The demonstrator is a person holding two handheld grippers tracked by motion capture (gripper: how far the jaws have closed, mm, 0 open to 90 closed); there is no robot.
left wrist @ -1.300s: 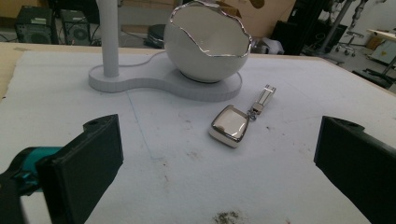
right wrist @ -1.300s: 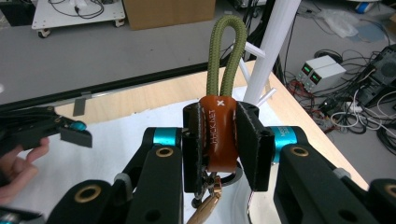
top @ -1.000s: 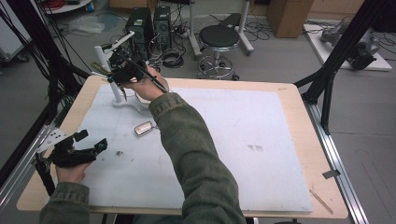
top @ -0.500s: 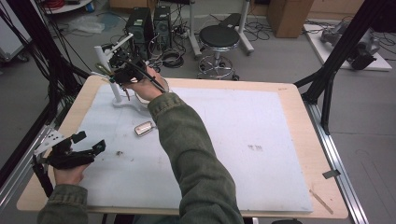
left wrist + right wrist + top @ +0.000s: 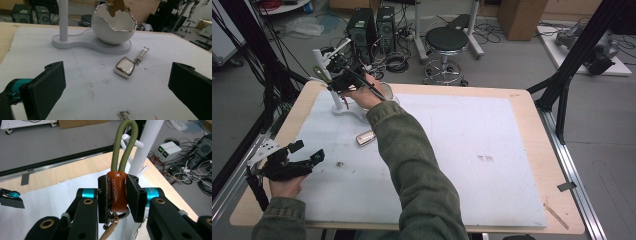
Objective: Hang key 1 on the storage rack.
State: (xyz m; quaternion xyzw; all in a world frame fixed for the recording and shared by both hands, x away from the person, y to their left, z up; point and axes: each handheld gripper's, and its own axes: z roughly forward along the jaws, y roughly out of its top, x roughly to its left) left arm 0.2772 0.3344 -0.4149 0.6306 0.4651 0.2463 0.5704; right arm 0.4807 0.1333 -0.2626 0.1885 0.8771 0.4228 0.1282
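Right gripper [image 5: 117, 197] at centre frame of right gripper view, jaws clamped on brown leather tab [image 5: 116, 192] of a keychain; olive cord loop [image 5: 124, 145] standing up out of the tab toward top of frame, close beside white stand post [image 5: 147, 147] and one of its pegs [image 5: 132, 142]. Metal ring and brass clip hanging below the jaws, lower centre. Whether loop is over the peg: cannot tell.

High view: right gripper [image 5: 344, 80] upper left, at the white stand [image 5: 334, 100] near far left corner of the white mat [image 5: 492, 145]. Left gripper [image 5: 292, 162] lower left, low over the mat, jaws spread wide, holding nothing.

Left gripper view: white bowl [image 5: 113, 23] with jagged silver rim on the stand's base, upper centre; brass clip dangling just above bowl mouth. Silver key fob [image 5: 125, 67] lying on the mat, centre, near the base but not touching.

Risks, judged:
- Loop missing the peg, keychain dropping into or beside bowl if released early.
- Tab gripped at its sides only; sideways pull against the post likely to twist it out of the jaws.
- Knock on post or bowl tipping the light stand.
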